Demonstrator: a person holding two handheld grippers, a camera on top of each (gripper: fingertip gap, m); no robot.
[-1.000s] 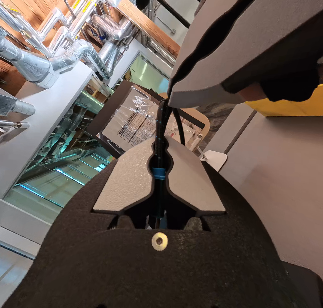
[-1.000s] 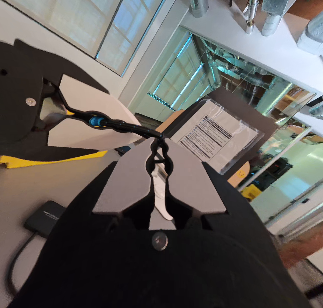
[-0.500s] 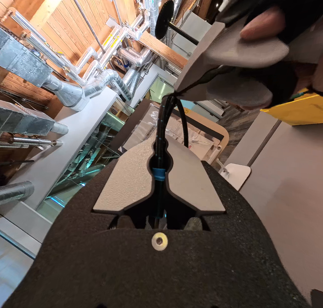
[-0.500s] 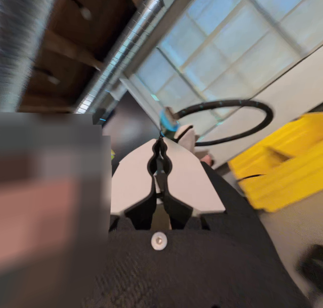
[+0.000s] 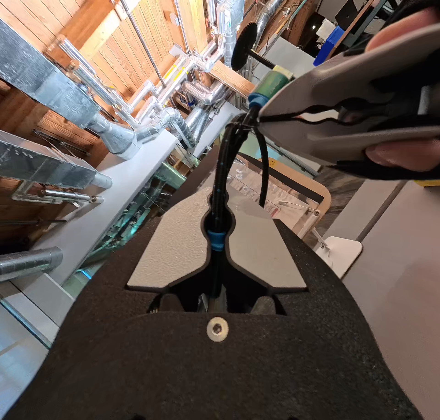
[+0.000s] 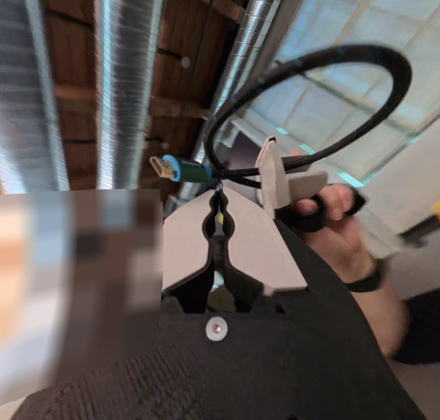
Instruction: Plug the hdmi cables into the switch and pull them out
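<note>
- Two grippers hold one braided black HDMI cable [image 5: 220,184]; the switch is out of view, and a mosaic patch hides the right wrist view's lower left.
- Small print on the green plug [image 6: 188,171] is too blurred to make out.
- Left gripper [image 5: 217,214] is clamped on the cable at its blue collar.
- Right gripper [image 6: 218,195] is pinched shut on a thin black tie around the cable, just behind the plug.
</note>
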